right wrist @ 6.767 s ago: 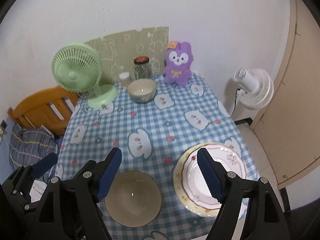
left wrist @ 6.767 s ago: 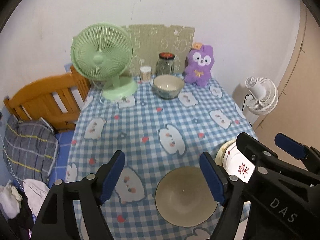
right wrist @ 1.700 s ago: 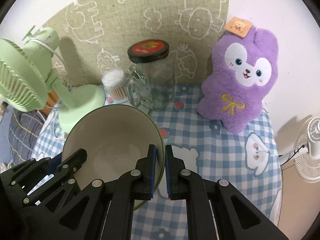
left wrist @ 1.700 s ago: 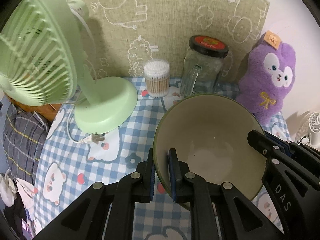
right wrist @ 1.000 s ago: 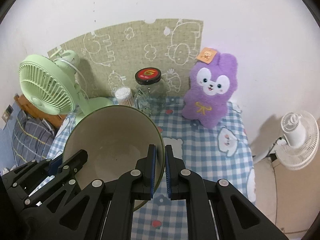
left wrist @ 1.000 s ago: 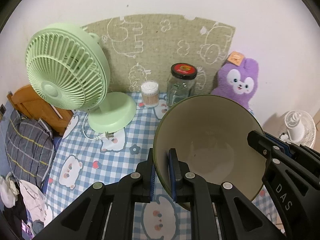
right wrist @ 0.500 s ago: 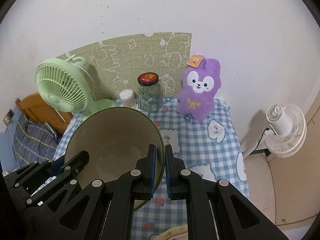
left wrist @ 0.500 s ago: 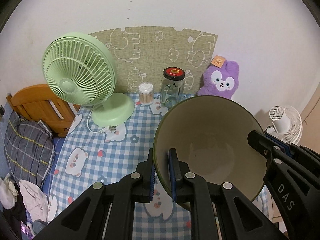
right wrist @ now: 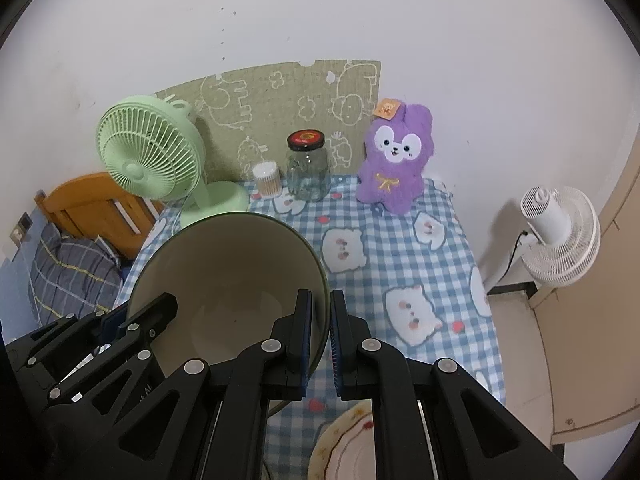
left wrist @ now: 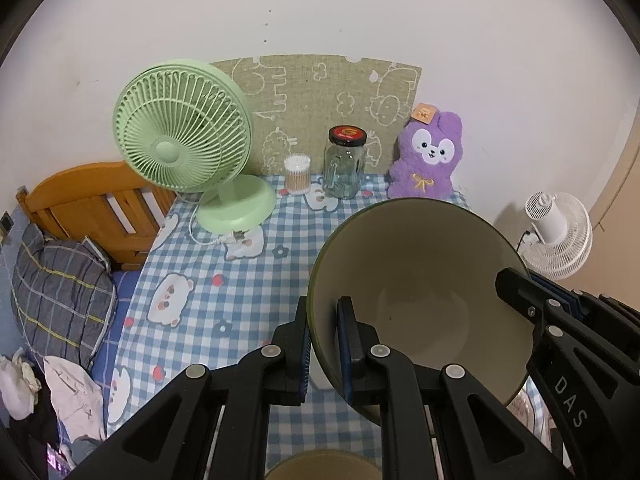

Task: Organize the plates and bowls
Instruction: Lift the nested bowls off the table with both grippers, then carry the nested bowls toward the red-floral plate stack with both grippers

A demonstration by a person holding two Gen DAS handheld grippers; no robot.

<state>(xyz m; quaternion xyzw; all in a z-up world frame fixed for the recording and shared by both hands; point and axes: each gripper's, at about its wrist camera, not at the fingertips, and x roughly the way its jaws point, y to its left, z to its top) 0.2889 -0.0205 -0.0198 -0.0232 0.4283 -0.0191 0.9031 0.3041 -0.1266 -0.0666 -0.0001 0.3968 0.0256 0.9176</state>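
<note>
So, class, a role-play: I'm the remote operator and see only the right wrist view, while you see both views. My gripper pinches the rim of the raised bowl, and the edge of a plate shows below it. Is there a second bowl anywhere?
Observer: Yes. The left wrist view shows the rim of a second bowl at its bottom edge, below the held bowl.
Operator: How does the left gripper grip its side?
Observer: The left gripper is shut on the opposite rim, with one pad inside the bowl and one outside.
</note>
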